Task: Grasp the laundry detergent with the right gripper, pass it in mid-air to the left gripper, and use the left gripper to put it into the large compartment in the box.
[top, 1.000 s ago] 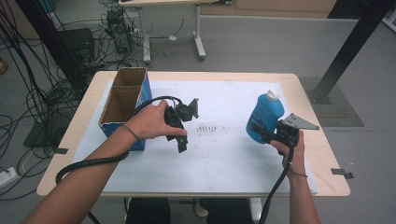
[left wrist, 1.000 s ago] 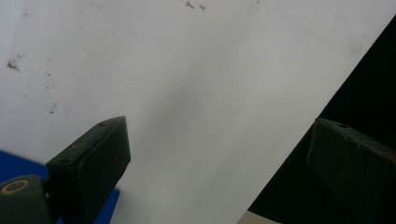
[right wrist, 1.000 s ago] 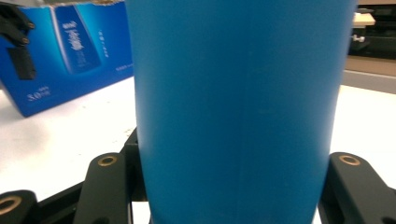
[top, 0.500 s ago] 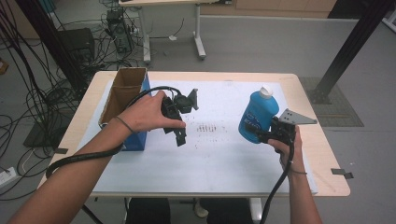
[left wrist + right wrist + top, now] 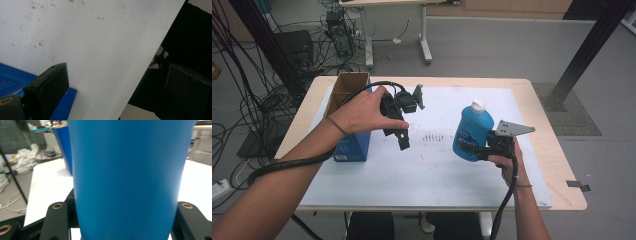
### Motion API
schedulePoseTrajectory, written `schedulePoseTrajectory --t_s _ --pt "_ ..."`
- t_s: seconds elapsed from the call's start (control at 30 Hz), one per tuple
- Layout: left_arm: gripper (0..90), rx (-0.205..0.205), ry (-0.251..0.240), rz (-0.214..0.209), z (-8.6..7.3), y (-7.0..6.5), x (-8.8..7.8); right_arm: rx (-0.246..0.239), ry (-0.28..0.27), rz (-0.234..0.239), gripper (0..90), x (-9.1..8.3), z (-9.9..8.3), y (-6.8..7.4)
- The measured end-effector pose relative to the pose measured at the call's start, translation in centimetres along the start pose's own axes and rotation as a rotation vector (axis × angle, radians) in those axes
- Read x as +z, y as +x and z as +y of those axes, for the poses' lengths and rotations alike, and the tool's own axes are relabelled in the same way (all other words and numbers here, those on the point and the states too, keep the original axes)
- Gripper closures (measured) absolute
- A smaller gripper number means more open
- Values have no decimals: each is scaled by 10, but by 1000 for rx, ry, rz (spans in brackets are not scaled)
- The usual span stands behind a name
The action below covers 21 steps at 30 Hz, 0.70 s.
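Bottle: I saw a blue plastic bottle with a smooth rounded body, a narrower shoulder and a white cap, standing roughly upright and tilted a little, right of the table's middle over the white mat.
Bottle label: a lighter patch with print sat on its lower front; I could not read the words.
Bottle up close: in the right gripper view the blue body was plain, glossy and slightly tapered, and it ran from top to bottom between the 2 black jaws.
Right gripper: my right gripper had its jaws clamped on the bottle's lower body, 1 on each side; the jaw blocks looked matte black with brass-coloured inserts, and a grey three-cornered plate sat on top.
Left gripper: my left gripper hung in the air left of the bottle and well apart from it, jaws pointing down at the mat.
Left jaws: in the left gripper view the 2 flat black pads stood wide apart with nothing between them.
Box: an open cardboard box, brown inside and blue outside with white print too small to read, stood at the table's left, just beside the left hand.
Mat: a white sheet with a smooth surface, a few small specks and a faint patch of dark marks near the middle.
Table: a light wooden top with rounded corners showed around the mat.
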<state>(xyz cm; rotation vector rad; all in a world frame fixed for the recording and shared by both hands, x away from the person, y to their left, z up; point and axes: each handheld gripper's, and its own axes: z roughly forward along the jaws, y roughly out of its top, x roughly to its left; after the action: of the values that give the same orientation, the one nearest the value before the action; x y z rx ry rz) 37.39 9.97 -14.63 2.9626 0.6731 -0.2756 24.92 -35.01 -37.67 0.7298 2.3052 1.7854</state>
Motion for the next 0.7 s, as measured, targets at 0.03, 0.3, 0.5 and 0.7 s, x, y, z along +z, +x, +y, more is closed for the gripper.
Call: schedulePoseTrajectory --t_s 0.03,0.3,0.5,0.7 --pt "51 0 0 0 0 0 0 0 0 0 421 0 0 0" --pt "51 49 -6 2 2 -10 -15 -4 24 95 422 17 -3 -3" --pt "51 119 -18 2 5 -22 -28 -18 53 169 422 36 0 -3" --pt "54 200 -14 -4 11 -37 -40 -34 87 217 422 53 6 -1"
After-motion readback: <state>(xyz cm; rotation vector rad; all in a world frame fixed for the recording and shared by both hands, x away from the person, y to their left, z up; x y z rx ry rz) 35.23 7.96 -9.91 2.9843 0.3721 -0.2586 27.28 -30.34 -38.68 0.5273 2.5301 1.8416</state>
